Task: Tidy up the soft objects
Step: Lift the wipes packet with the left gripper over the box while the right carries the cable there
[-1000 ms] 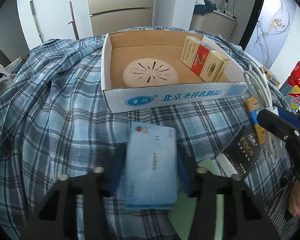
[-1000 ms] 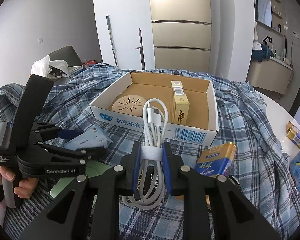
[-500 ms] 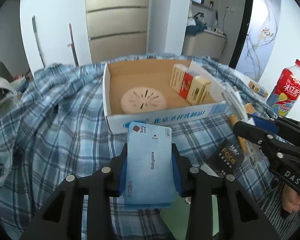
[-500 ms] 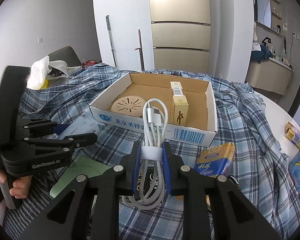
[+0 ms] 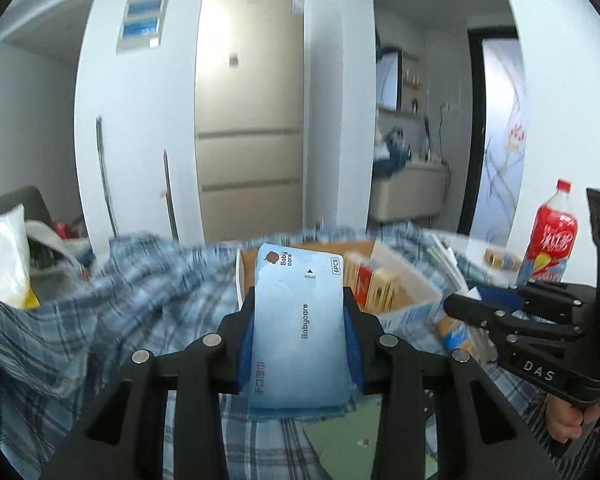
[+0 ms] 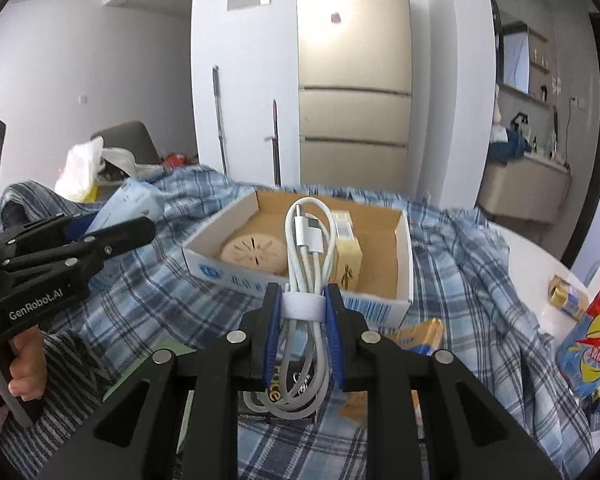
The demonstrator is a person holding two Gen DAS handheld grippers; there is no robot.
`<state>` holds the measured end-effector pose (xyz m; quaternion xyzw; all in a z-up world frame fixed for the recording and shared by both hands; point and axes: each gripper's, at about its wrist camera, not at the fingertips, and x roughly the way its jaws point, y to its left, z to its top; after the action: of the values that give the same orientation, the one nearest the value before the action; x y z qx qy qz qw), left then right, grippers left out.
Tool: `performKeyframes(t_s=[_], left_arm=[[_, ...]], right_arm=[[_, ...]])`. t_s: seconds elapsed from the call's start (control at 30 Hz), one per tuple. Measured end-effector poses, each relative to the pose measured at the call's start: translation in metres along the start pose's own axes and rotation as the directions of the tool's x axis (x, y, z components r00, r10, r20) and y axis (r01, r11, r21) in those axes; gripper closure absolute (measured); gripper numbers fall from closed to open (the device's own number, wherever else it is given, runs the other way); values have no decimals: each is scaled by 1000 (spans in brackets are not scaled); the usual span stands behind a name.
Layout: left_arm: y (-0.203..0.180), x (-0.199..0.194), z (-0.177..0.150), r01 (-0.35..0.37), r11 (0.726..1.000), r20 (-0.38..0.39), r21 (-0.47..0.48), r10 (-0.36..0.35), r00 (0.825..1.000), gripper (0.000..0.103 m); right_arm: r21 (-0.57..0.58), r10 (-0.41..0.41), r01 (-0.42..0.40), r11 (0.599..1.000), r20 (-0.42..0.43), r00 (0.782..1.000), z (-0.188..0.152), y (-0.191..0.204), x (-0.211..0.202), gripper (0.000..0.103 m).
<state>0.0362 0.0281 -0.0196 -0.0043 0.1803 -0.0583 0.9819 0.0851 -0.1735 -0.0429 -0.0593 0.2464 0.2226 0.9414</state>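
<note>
My left gripper is shut on a light blue Babycare wipes pack and holds it up above the plaid cloth, in front of the cardboard box. The pack also shows in the right wrist view. My right gripper is shut on a coiled white cable with a white strap, held above the cloth just before the box. The box holds a round beige disc and cigarette packs.
A blue plaid cloth covers the table. A black packet, a green sheet and a yellow-blue pack lie near me. A red bottle stands at the right. A small gold box lies on the bare white table.
My left gripper has lifted the wipes pack off the cloth and tilted up, so the view now looks across the room. My right gripper has also raised and tilted the cable slightly.
</note>
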Motion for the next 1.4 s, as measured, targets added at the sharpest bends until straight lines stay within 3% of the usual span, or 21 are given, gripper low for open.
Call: performKeyframes(t_s=[0.13,0.37,0.47,0.7,0.8,0.93,1.07,1.13,1.3,1.4], left_arm=[[0,-17,3,9,1000,78,-1,-9,997,64],[-6,-32,3,-13,1000,138,22,10,990,64],[-3,-34,4,24,1000,142,11,-25,990,64],[-10,-29,20,-9,1000,122,25,6,993,64],[-13,-30,35,15,1000,123,18,-17,992,64],[-23,-39,64,-14,999,178,34,7,984,64],[-30,-46,99,-20,1000,265,-6,21,964,64],[-32,-44,115,-40,999,304,-20,44,952,63],[-33,-27,146,-29,1000,310,-7,30,950,63],[-34,-6,165,-65,998,256,-8,64,965,63]], right_arm=[[15,-1,0,1000,57,998,4,-2,-8,83],[24,-4,1,1000,103,995,5,-4,-13,83],[28,-10,7,1000,127,992,5,-4,-18,83],[54,-64,57,997,149,987,21,-8,-26,83],[52,-67,59,997,181,981,35,-8,-36,83],[39,-76,68,997,259,963,61,-9,-54,83],[55,-84,70,996,329,940,91,-13,-66,83],[35,-68,60,998,314,947,111,-12,-64,82],[11,-107,109,994,314,944,155,-15,-64,82],[40,-128,121,992,312,942,177,-22,-57,82]])
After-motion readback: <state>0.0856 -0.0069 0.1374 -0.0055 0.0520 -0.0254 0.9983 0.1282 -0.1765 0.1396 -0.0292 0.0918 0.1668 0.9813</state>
